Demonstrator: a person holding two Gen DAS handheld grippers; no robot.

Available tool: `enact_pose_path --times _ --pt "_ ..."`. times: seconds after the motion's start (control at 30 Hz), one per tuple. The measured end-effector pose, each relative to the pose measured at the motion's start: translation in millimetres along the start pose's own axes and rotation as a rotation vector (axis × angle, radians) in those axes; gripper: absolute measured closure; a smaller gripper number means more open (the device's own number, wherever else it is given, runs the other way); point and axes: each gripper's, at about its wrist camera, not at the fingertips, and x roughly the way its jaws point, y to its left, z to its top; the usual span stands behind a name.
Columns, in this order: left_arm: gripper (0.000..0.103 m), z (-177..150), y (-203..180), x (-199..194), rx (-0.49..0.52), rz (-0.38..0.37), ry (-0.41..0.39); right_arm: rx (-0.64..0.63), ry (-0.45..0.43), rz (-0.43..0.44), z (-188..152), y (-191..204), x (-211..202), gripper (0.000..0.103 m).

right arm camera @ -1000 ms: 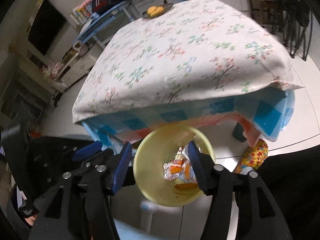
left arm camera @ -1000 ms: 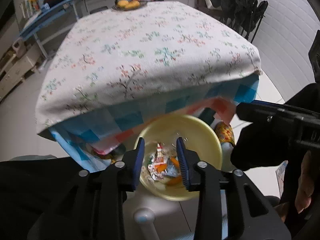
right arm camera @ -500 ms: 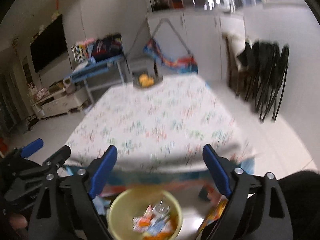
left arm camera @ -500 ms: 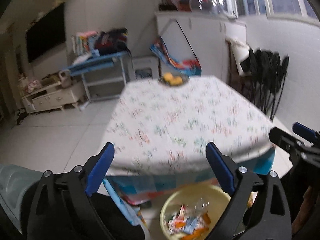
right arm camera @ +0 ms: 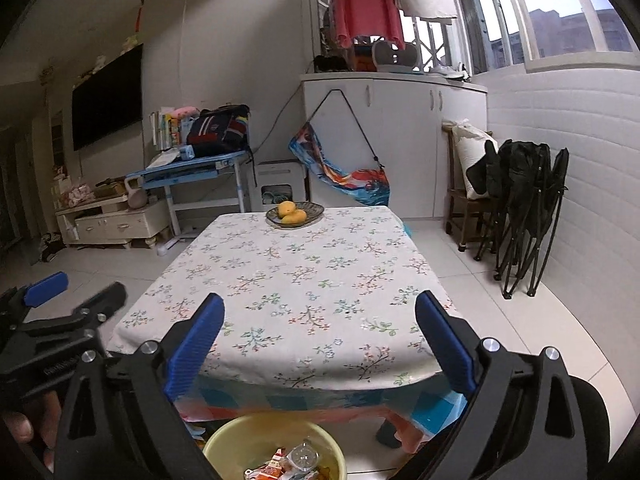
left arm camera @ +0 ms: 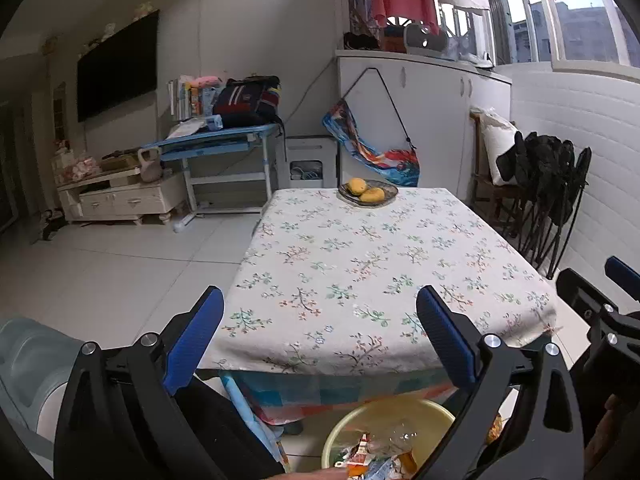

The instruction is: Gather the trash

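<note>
White tiled floor [left arm camera: 120,280] and pale walls frame our view, with a low surface [left arm camera: 372,280] under a floral cloth filling the middle. We hold the left tongs [left arm camera: 320,332] spread wide, blue pads far apart, nothing between them but the cloth beyond. Our right tongs [right arm camera: 320,332] stand much the same — still easing apart, with nothing caught in them. Each pair shows at the edge of the other's view, level with one another and well apart.

Just below the tongs, at the near edge of the surface, sits the yellow bin [right arm camera: 224,440] on the floor. Inside it lies the trash [right arm camera: 288,464]: crumpled wrappers in red, orange and white, plus a clear plastic piece. The bin stands partly under the hanging hem of a blue and pink checked cloth [right arm camera: 280,400].

Further out, at the far end of the surface, a dark plate [left arm camera: 390,191] carries yellow fruit [left arm camera: 357,186] — otherwise the floral cloth is bare. Beyond it we see a blue desk [left arm camera: 216,144] piled with a bag and books, a dark screen [left arm camera: 116,64] on the wall, white cabinets [right arm camera: 400,120] and black folded chairs [right arm camera: 528,208] along the right wall.
</note>
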Motion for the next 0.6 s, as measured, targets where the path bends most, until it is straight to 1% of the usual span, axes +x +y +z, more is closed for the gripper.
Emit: enact_pose_path --times 0.27,0.6 --pt "0.007 0.9 -0.2 1.1 0.011 0.025 -0.015 0.002 0.0 -0.024 0.4 -1.2 1.8 0.01" --pt "0.007 2.4 1.0 0.8 0.013 0.028 -0.025 -0.012 0.01 -0.034 -0.3 2.2 4.8 0.008"
